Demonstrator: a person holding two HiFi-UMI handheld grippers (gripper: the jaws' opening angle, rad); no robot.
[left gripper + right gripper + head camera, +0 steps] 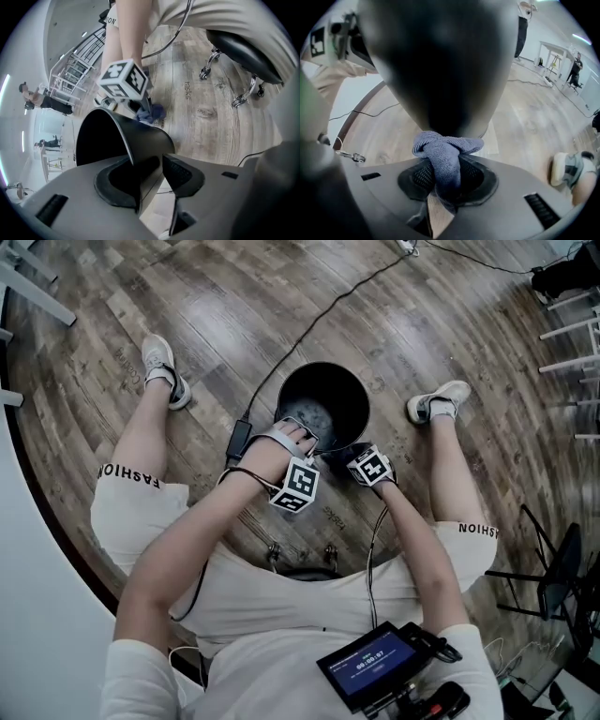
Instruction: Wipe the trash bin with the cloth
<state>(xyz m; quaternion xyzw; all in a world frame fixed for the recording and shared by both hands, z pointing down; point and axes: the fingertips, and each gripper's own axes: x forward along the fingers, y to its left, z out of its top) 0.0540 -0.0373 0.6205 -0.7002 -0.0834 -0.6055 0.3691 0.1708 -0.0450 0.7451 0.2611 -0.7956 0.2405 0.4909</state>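
Trash bin (323, 404): black, round, open-topped, standing upright on the wood floor (234, 306), mid-scene. Cloth (445, 154): blue-grey, bunched into a tight wad, set against the bin's outer wall on its near right side.

Trash bin (323, 404) between the shoes (161, 367)

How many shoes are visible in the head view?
2. One shoe is left of the trash bin, the other shoe is right of it, as the head view shows them. No further shoe seems hidden.
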